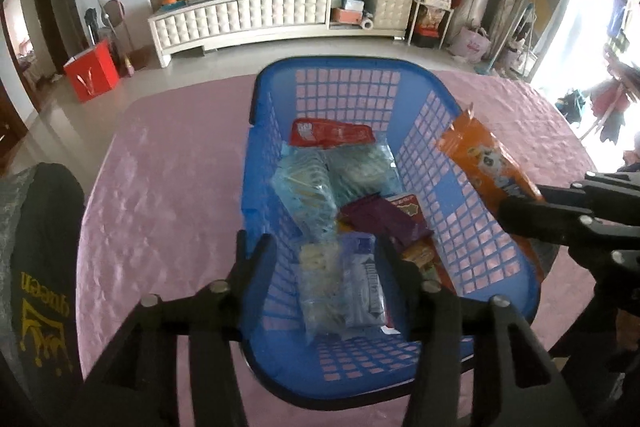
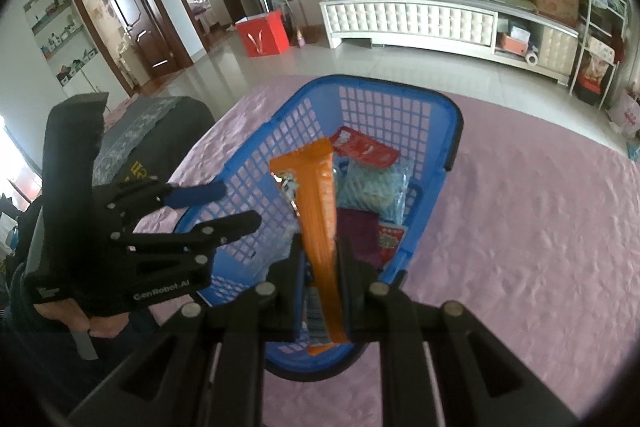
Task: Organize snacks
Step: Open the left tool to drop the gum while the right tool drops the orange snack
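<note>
- Pink cloth covers the table [image 1: 168,163], and behind it a white cabinet [image 1: 256,15] runs along the far wall of the living room.
- We see a blue basket [image 1: 264,131] on the cloth, already holding several packets, among them a red packet [image 1: 328,133] at the far end.
- Our right gripper [image 2: 322,263] is clamped on an orange snack packet [image 2: 316,195], pads pinching its lower half so the top stands above the basket.
- We judge this packet light, soft and crinkly; its glossy film could slip, so a hold on the flat body, clear of the sealed ends, looks safest.
- Our left gripper [image 1: 320,251] stands with its jaws apart over the near end of the basket, a clear packet [image 1: 320,283] lying below between them; the pads do not seem to press on it.
- From the left wrist view the orange packet sits over the basket's right wall, close beside the left gripper.
</note>
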Demonstrator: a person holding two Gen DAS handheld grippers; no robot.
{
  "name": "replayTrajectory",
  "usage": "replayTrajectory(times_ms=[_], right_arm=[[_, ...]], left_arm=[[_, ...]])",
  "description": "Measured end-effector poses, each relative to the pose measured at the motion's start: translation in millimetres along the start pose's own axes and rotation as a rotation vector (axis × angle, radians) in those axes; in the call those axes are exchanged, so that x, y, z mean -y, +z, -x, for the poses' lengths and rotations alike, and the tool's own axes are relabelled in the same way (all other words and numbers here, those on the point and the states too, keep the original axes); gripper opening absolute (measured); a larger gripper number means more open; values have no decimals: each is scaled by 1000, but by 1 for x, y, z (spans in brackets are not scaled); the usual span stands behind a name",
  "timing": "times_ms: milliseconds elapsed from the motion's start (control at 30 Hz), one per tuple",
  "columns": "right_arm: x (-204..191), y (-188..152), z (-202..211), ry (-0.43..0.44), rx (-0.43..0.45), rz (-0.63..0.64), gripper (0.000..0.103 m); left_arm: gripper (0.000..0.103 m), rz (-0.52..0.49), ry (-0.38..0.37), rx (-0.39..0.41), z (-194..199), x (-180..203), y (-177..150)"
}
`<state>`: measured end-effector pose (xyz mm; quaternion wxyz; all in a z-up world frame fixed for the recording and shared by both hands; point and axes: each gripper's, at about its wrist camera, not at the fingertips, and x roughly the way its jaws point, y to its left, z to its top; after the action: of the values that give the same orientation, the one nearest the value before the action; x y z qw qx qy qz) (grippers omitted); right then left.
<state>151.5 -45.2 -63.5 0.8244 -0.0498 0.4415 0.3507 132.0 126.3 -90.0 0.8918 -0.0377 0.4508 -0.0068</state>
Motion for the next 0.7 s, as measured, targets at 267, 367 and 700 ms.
replayTrajectory(times_ms=[267,367,700], right_arm=[[-12,5,19,12,39,27,18],[-17,9,16,16,39,38,18],[-35,14,-32,67,-58,-4,18]], left_arm=[[64,49,-22,89,38,-16,-1],[65,59,-13,109,50,-25,-3],[65,85,72,80,50,-50,-22]])
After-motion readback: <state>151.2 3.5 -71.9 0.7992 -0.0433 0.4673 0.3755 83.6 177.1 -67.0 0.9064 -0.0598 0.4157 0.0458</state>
